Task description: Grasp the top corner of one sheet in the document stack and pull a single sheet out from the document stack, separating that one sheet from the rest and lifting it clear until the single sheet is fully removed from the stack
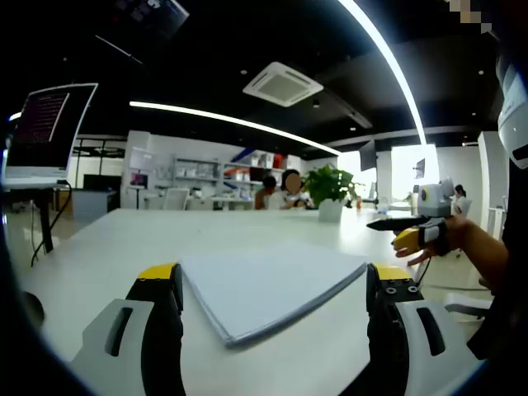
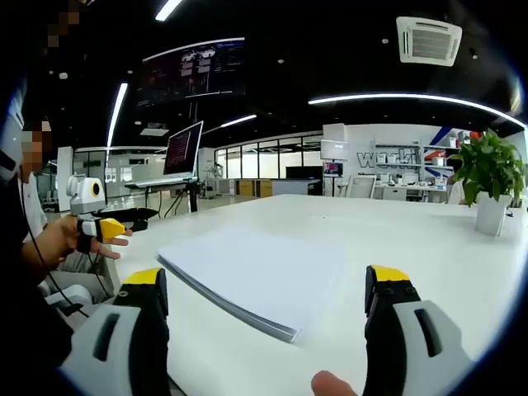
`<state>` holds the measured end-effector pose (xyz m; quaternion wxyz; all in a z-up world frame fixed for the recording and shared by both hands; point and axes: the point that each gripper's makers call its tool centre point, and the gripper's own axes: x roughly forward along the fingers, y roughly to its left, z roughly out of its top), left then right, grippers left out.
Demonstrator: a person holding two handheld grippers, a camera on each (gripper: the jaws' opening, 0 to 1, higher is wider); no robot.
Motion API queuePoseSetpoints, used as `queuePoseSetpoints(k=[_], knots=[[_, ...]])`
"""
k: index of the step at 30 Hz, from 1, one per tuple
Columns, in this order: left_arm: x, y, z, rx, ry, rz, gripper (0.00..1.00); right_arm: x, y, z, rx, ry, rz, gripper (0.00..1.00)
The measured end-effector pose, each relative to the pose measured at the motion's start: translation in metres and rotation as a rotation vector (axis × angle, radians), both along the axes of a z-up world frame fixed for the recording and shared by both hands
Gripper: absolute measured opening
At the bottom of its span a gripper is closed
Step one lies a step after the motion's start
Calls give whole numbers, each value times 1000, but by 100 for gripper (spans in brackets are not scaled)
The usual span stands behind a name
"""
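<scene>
A stack of white document sheets (image 1: 268, 289) lies flat on the white table (image 1: 124, 239), one corner pointing toward me. My left gripper (image 1: 272, 272) hovers just short of the stack, jaws wide open and holding nothing. In the right gripper view the same stack (image 2: 256, 276) lies ahead, and my right gripper (image 2: 266, 275) is open and holding nothing, its yellow-tipped jaws standing either side of the stack's near part. The right gripper (image 1: 412, 229), held in a hand, is off the stack's right side in the left gripper view. The left gripper (image 2: 103, 224) appears at the table's left edge.
A potted plant (image 1: 328, 191) (image 2: 488, 177) stands on the far part of the table. A monitor on a stand (image 1: 49, 132) (image 2: 183, 148) sits beyond the table. Two people (image 1: 280, 190) sit at the back. A fingertip (image 2: 330, 384) shows at the bottom edge.
</scene>
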<state>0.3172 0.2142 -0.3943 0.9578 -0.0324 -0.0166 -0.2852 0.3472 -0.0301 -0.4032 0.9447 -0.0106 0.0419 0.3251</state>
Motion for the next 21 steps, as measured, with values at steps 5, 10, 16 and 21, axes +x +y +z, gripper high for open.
queuePoseSetpoints(k=[5, 10, 16, 21], knots=[[1, 2, 2, -12, -10, 16, 93, 0, -1, 3, -18, -16, -11, 98], [0, -1, 1, -9, -4, 3, 93, -7, 8, 5, -16, -21, 34, 98], [0, -3, -1, 0, 9, -9, 93, -12, 12, 6, -16, -30, 67, 98], [-2, -17, -1, 91, 29, -70, 97, -19, 11, 2, -20, 15, 84, 98]])
